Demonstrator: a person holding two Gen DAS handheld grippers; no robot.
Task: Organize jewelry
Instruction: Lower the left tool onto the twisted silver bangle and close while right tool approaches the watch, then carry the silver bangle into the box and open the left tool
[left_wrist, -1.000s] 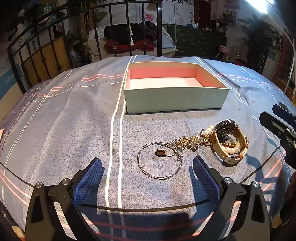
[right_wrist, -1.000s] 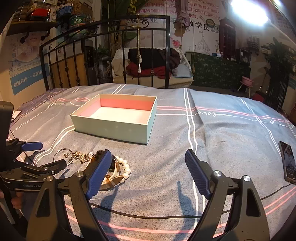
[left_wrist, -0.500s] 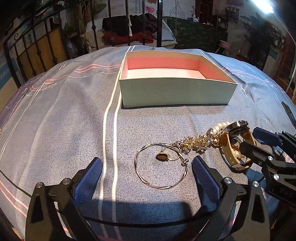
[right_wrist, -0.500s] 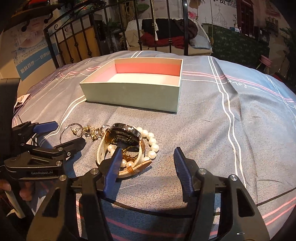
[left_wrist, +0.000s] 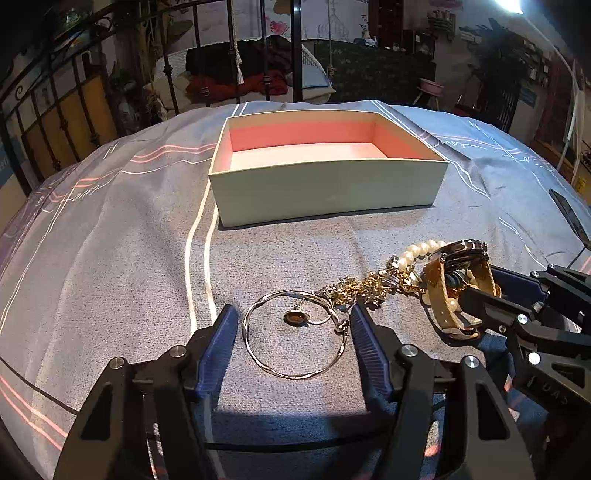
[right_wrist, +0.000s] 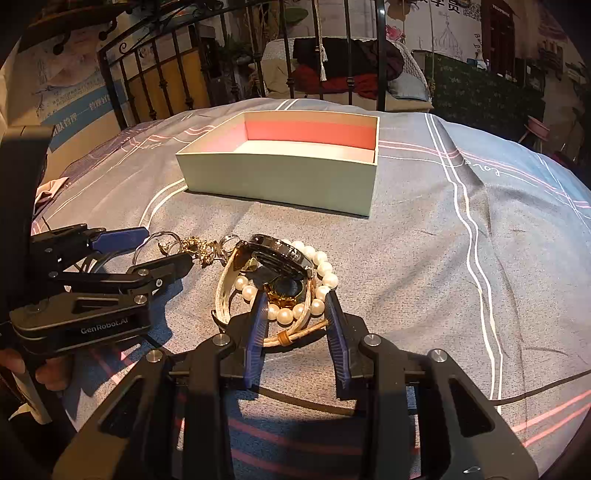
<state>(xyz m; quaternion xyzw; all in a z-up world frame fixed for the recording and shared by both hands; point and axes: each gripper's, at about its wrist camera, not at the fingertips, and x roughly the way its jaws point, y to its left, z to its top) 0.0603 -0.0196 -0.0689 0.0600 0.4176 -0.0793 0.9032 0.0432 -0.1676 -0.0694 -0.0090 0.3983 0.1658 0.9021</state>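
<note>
A grey bedspread (left_wrist: 110, 258) with white and pink stripes covers the whole work surface. On it sits the landmark, an open box (left_wrist: 325, 188) with pale green walls and a pink lining, nothing visible inside.

Nearer the cameras than the box, the two grippers work side by side. The left gripper (left_wrist: 291, 332) has just been closing; its blue pads stand on either side of a silver bangle (left_wrist: 295, 336), one pad near the bangle's right edge and the other clearly apart from the left edge, so the jaws are open around it. The right gripper (right_wrist: 295, 317) has just been closing too, and its pads flank the strap of a wristwatch (right_wrist: 273, 266) and a pearl bracelet (right_wrist: 317, 273) tangled with it; whether they already press cannot be told.

All the jewelry lies on the bedspread in front of the box: the watch and pearls, then a gold chain (left_wrist: 358, 288), then the bangle with a small amber pendant (left_wrist: 295, 317) inside its ring.
</note>
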